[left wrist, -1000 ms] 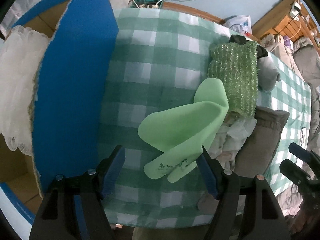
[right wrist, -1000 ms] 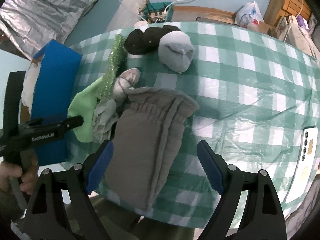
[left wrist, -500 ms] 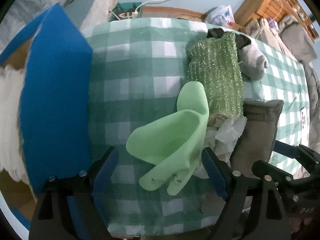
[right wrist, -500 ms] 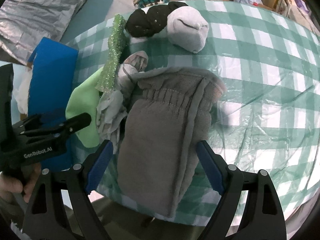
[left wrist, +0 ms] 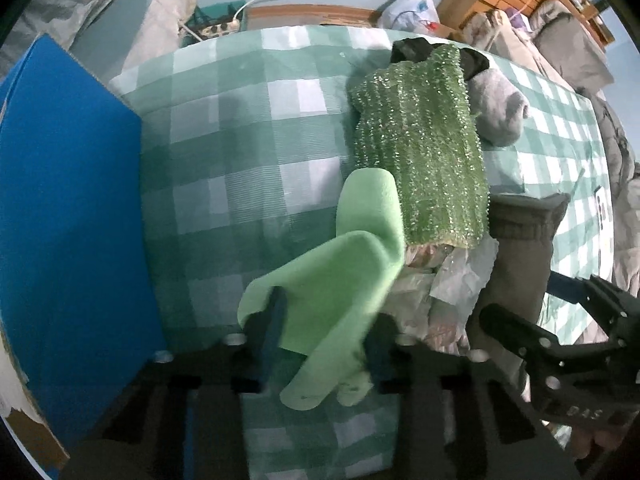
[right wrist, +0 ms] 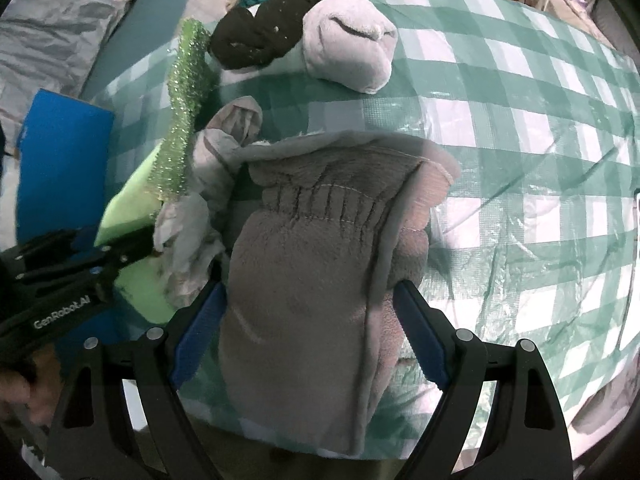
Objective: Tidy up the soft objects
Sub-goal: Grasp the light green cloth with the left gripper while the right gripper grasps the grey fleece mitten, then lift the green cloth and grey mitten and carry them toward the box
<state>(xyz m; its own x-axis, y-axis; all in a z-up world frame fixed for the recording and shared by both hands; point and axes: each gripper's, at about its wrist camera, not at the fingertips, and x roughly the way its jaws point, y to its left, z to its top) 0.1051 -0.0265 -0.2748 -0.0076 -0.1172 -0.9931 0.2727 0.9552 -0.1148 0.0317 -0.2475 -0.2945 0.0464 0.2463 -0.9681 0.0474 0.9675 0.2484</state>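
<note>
- Far left, the blue box stands at the table's edge, just beside the checked tablecloth. Looks like the drop-off, and a floppy load could catch its wall.
- Left gripper points down and its jaws are closing on the light green cloth, a loose fold between them. The bite is near the cloth's edge, so it may slip out on the lift.
- The cloth's far end lies against the sparkly green scrubber and the crumpled tissue, and either could be dragged along.
- Right gripper sits spread wide, its pads flanking the grey mitten without squeezing it. Closing there might bunch the plastic-covered tablecloth too.
- The two grippers are near each other, so they risk knocking together.
</note>
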